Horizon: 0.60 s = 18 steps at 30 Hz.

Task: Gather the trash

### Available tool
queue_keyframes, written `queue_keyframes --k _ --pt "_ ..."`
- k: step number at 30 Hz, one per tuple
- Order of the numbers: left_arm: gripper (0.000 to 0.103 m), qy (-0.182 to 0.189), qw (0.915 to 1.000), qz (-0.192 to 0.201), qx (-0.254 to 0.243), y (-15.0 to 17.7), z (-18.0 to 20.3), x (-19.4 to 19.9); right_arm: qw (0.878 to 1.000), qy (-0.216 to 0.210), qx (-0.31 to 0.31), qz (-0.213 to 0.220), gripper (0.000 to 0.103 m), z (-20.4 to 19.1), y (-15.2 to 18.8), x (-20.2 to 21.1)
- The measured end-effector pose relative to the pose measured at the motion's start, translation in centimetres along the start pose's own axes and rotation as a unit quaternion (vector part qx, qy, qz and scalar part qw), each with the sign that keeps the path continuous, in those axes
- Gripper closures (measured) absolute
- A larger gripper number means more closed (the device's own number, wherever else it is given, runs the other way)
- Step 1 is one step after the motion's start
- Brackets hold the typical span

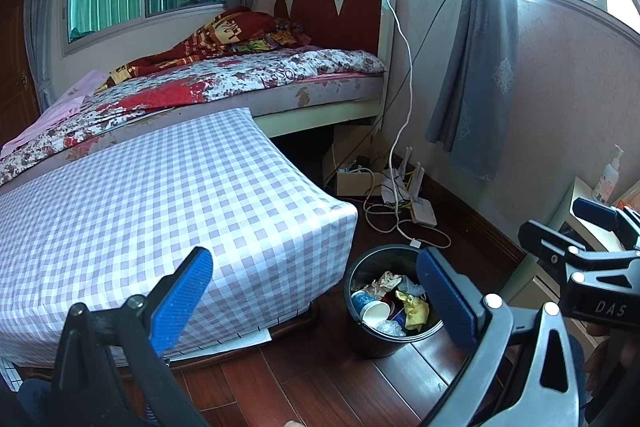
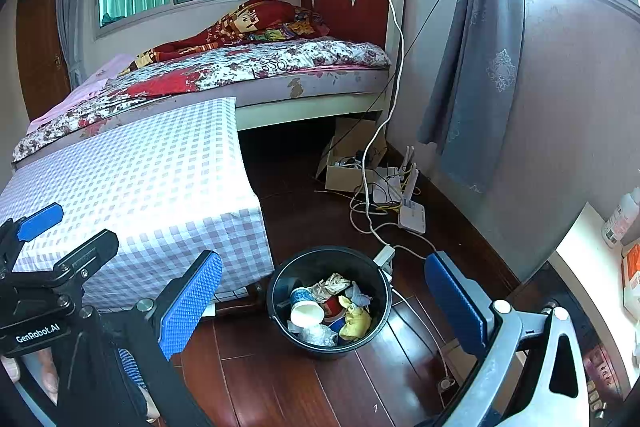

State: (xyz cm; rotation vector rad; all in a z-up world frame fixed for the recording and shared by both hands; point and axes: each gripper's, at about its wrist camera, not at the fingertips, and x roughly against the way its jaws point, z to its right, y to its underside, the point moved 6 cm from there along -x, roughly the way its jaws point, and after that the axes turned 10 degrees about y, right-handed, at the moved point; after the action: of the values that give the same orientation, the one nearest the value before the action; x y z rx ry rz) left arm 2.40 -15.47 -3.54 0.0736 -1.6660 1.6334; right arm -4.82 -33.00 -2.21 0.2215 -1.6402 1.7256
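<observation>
Left wrist view first: the left gripper (image 1: 316, 297) has its blue pads spread wide apart with nothing between them. Down past them on the dark wood floor (image 1: 280, 379) sits the black trash bin (image 1: 362, 337), right by the corner of the checkered table (image 1: 160, 195). It's stuffed with trash (image 1: 394, 301): a white paper cup, a blue cup, something yellow and crumpled, some clear plastic. The right-hand pad covers part of the bin's rim, so I can't see all of it. The right gripper (image 1: 596, 239) pokes in from the right edge, half cut off.

Right wrist view: the right gripper (image 2: 324, 303) is also wide open and holding nothing, hanging above the bin (image 2: 280, 279), which sits between the pads here. Same pile of trash (image 2: 330, 307) inside; the stuff lower down is too jumbled to make out. The left gripper (image 2: 40, 239) shows at the left edge, partly cropped. Behind the bin there's a mess of white cables (image 2: 376, 219) and a router, with a bed (image 2: 240, 71) further back. The window on the right is totally blown out.
</observation>
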Motion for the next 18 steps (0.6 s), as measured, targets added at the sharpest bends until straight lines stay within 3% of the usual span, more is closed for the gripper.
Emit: queue_keyframes --k 18 --pt "0.001 0.000 0.9998 0.013 -0.018 0.19 0.34 0.32 1.000 0.002 0.000 -0.001 0.001 0.33 0.16 -0.08"
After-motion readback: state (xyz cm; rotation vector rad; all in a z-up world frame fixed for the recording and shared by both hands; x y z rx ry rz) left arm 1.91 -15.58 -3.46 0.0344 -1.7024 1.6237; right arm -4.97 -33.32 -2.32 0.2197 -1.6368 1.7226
